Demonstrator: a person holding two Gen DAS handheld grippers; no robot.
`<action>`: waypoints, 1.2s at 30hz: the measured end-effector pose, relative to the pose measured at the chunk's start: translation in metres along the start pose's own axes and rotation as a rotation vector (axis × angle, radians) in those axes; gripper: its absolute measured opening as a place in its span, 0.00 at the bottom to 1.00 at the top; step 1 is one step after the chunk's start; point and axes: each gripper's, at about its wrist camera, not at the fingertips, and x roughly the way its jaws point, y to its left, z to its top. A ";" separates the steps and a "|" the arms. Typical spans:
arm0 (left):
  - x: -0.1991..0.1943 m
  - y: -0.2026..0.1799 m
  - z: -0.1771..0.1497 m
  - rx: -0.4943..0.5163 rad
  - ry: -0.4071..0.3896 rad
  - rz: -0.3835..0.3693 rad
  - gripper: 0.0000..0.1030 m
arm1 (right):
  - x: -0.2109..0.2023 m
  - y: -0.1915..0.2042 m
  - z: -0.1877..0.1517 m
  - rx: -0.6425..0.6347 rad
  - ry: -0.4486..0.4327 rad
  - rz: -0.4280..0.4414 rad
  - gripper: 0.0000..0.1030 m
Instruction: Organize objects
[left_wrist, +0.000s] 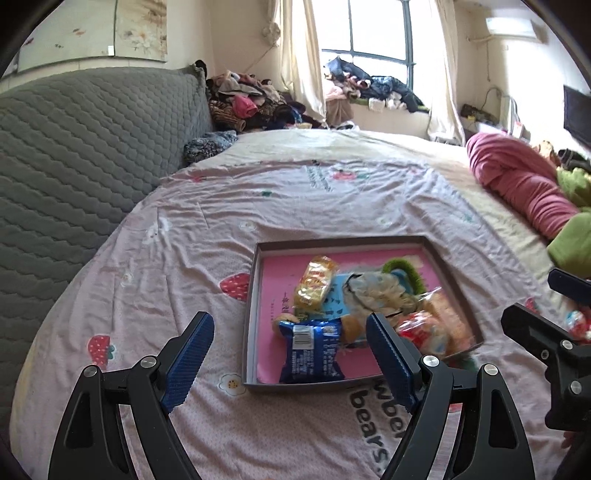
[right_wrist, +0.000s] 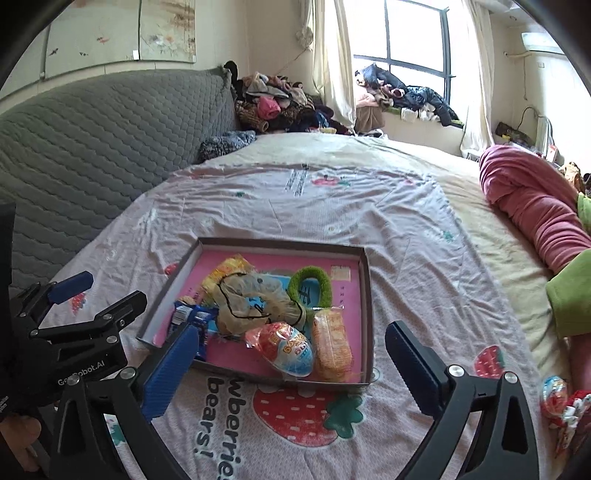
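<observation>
A shallow box (left_wrist: 254, 314) (right_wrist: 366, 314) with a pink floor lies on the strawberry bedsheet. In it are a yellow snack packet (left_wrist: 314, 284), a blue packet (left_wrist: 314, 354) (right_wrist: 195, 321), a clear bag (right_wrist: 251, 299), a green ring (right_wrist: 310, 284), an egg-shaped packet (right_wrist: 284, 347) and an orange cracker packet (right_wrist: 332, 347). My left gripper (left_wrist: 291, 358) (right_wrist: 99, 295) hangs open above the box's near left corner, holding nothing. My right gripper (right_wrist: 293, 369) (left_wrist: 535, 325) stands wide open over the near edge, empty. A second egg-shaped packet (right_wrist: 554, 395) lies on the sheet to the right.
A grey quilted headboard (left_wrist: 74, 166) rises on the left. On the right lie a rolled pink blanket (left_wrist: 517, 184) and a green cloth (left_wrist: 572, 251). Clothes are piled in the far corner (left_wrist: 251, 99) and on the window sill (right_wrist: 406, 96). A hand (right_wrist: 18, 435) shows at the lower left.
</observation>
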 end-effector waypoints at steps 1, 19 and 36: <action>-0.005 0.000 0.001 -0.001 -0.003 -0.002 0.83 | -0.006 0.001 0.002 -0.003 -0.005 -0.003 0.99; -0.098 -0.003 0.011 0.021 -0.064 0.024 0.83 | -0.095 0.011 0.017 -0.035 -0.084 -0.055 0.99; -0.160 -0.005 -0.004 0.031 -0.105 0.036 0.83 | -0.151 0.023 0.005 -0.048 -0.123 -0.059 0.99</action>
